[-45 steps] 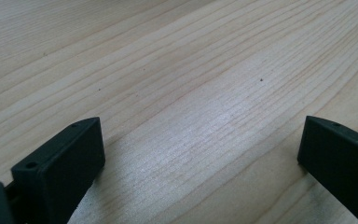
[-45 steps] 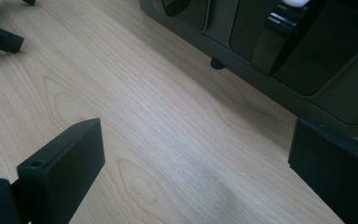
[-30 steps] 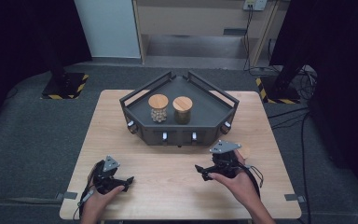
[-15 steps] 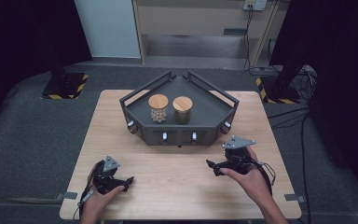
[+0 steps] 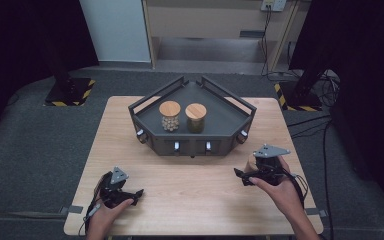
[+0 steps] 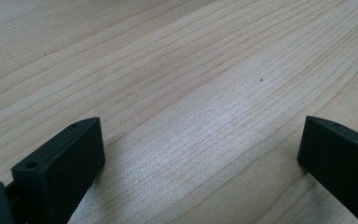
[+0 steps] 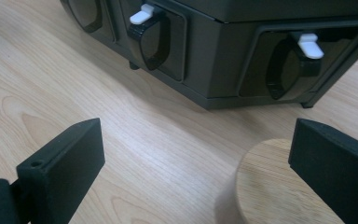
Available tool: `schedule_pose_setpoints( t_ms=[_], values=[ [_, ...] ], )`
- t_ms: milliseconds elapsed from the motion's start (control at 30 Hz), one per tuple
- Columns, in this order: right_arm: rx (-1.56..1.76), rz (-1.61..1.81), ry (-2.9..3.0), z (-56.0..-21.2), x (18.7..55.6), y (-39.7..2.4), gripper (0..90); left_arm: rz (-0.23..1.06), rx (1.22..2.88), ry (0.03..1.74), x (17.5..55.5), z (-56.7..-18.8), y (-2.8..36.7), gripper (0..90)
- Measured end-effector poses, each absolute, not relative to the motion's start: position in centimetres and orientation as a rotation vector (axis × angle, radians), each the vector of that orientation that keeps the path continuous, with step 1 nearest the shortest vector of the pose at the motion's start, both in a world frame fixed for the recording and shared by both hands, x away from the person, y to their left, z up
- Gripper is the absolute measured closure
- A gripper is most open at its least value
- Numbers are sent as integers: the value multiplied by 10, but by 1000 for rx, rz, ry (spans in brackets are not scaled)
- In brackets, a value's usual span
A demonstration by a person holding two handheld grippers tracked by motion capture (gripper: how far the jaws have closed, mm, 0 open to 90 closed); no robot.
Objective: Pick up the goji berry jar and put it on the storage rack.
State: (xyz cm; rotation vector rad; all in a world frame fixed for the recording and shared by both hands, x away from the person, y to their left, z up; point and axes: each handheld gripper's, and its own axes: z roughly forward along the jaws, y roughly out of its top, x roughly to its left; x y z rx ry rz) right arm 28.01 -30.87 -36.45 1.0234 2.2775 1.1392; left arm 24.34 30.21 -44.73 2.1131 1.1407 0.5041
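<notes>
Right tongs (image 7: 193, 175) spread, pinching nothing; a round light-wood lid (image 7: 268, 186) sits just inside the right-hand jaw, near right on the worktop (image 5: 200, 200), close in front of the dark grey angular tray (image 5: 230, 122). Judged: jaws held wide to straddle it. Lid lies flat, face up, axis vertical. Left tongs (image 6: 200, 154) spread over bare wood, near left, probably parked

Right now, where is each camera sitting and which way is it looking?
High view: above the person's side, looking forward and down on the table; both forearms, left gripper and right gripper show.
Left gripper view: on that gripper, facing bare wood between open jaws.
Right gripper view: facing the dark tray; a wooden lid lies by one jaw.
Shared: the tray, in the high and right gripper views.
</notes>
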Motion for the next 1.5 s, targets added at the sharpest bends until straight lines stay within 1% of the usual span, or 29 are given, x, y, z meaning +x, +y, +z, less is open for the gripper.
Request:
schedule_pose_setpoints(
  t_ms=[367, 833, 1500],
  values=[
    [1063, 1133, 2255, -365, 280, -326, 37, 505, 2113, 1142, 243, -447, 302, 0],
    [1108, 1136, 2239, -375, 280, -342, 37, 506, 2112, 1143, 243, -447, 302, 0],
    [1110, 1167, 2238, -389, 279, -350, 34, 507, 2112, 1143, 243, -447, 302, 0]
  ],
)
